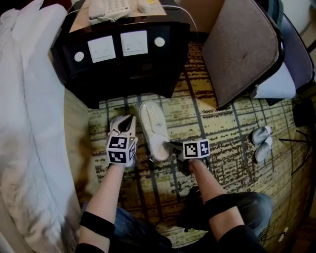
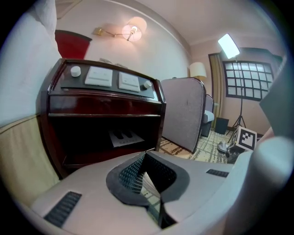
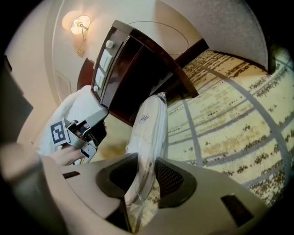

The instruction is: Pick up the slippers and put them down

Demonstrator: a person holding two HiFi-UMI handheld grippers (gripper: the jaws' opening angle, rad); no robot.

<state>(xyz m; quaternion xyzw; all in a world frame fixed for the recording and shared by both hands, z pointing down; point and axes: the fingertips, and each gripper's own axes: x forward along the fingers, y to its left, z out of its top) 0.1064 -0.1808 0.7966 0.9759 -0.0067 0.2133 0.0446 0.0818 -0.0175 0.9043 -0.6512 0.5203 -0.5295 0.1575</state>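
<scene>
Cut off by the head view's top edge: the telephone point(image 1: 111, 9) and the chair point(image 1: 244, 44); by its left edge, the bed point(image 1: 29, 99). Hidden behind the right gripper point(image 1: 168, 146) there: the near end of the wrapped slipper point(image 1: 154, 129). Mostly covered by the left gripper point(image 1: 128, 121): something white point(image 1: 115, 123), not nameable. Inside that gripper's closed jaws, just a pale sliver, too narrow to tell. Too small to make out: the pale pair point(image 1: 260, 143) on the carpet point(image 1: 222, 138), the print point(image 3: 144, 119) on the slipper's wrapper, the sheet point(image 2: 125, 137) inside the nightstand point(image 2: 101, 98).
</scene>
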